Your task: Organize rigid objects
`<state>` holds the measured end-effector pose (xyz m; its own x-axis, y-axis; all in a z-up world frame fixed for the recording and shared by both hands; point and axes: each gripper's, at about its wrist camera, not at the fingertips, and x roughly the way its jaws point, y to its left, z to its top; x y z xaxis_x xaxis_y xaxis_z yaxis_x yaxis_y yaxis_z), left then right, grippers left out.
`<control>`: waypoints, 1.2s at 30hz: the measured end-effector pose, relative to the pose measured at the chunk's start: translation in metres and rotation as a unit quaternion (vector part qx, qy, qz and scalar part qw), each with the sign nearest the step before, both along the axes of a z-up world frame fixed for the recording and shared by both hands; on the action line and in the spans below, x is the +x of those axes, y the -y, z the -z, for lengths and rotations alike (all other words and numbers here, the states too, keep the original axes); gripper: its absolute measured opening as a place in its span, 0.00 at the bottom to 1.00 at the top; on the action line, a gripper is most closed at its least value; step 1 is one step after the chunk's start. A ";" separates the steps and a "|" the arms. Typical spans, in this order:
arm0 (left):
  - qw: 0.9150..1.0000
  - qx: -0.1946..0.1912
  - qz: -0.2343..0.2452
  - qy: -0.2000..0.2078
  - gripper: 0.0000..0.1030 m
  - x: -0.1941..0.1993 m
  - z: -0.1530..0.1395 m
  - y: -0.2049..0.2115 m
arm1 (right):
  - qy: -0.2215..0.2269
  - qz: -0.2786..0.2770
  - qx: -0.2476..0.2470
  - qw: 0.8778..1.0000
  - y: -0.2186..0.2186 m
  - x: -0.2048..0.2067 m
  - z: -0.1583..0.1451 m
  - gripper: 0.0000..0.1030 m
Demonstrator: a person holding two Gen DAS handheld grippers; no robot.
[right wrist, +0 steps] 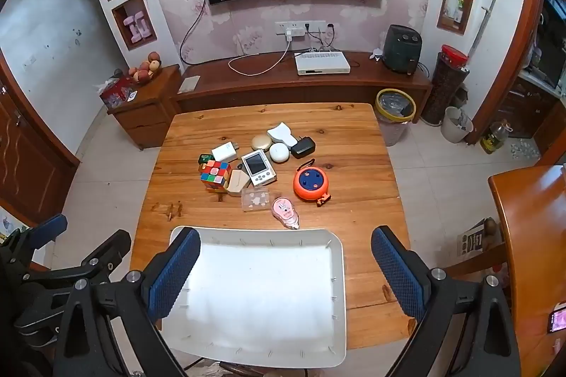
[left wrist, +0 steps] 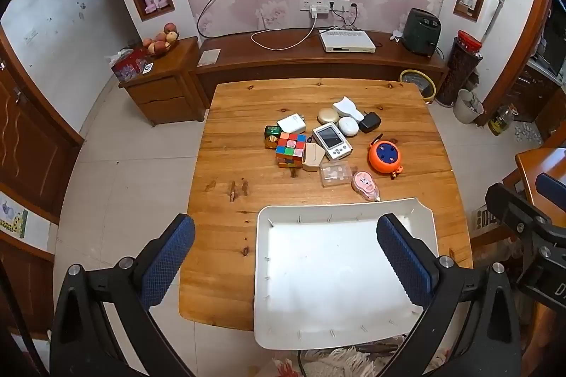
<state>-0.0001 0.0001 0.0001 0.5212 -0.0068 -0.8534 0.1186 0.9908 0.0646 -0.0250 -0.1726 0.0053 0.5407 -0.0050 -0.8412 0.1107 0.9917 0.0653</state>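
Above the near edge of the wooden table (left wrist: pixel 226 136), the left gripper (left wrist: pixel 286 256) hangs tilted downward with its blue-padded jaws spread wide and nothing between them; the right gripper (right wrist: pixel 283 274) hangs likewise, wide apart and empty. Both look down on the white tray (left wrist: pixel 339 214), which sits empty at the table's six o'clock edge.

Beyond the tray's far rim, toward twelve o'clock, lies the cluster to be sorted. Nearest is the pink correction-tape dispenser (right wrist: pixel 285 211), just beside the rim, with a clear plastic case (right wrist: pixel 255 199) at its ten o'clock. The orange cable reel (right wrist: pixel 311 183) sits apart at two o'clock of the dispenser. At the cluster's nine o'clock edge stands the Rubik's cube (left wrist: pixel 290 148), touching a beige box (left wrist: pixel 313 157).

Judging from this layout, the sensible start is the outliers: the reel for the right gripper, the cube for the left. Each should come down squarely over its object, pads on opposite flat sides, clear of neighbours. The reel's rounded body may slip, so a grip across its middle seems safest.
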 end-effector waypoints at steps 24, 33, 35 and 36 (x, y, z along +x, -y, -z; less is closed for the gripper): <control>1.000 -0.007 0.004 -0.001 0.99 -0.004 -0.002 0.002 | 0.000 0.006 0.001 1.000 0.004 -0.009 -0.005 0.95; 1.000 -0.006 0.004 -0.002 0.99 -0.003 -0.002 0.003 | -0.002 0.008 0.003 1.000 0.005 -0.008 -0.001 0.95; 1.000 -0.007 0.004 -0.001 0.99 -0.004 -0.002 0.003 | -0.002 0.009 0.003 1.000 0.005 -0.008 -0.001 0.95; 1.000 -0.006 0.003 -0.001 0.99 -0.003 -0.001 0.003 | -0.001 0.009 0.003 1.000 0.005 -0.008 0.000 0.95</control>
<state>-0.0032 -0.0025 0.0015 0.5189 -0.0213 -0.8546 0.1254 0.9908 0.0515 -0.0328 -0.1774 0.0056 0.5383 -0.0103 -0.8427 0.1288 0.9892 0.0702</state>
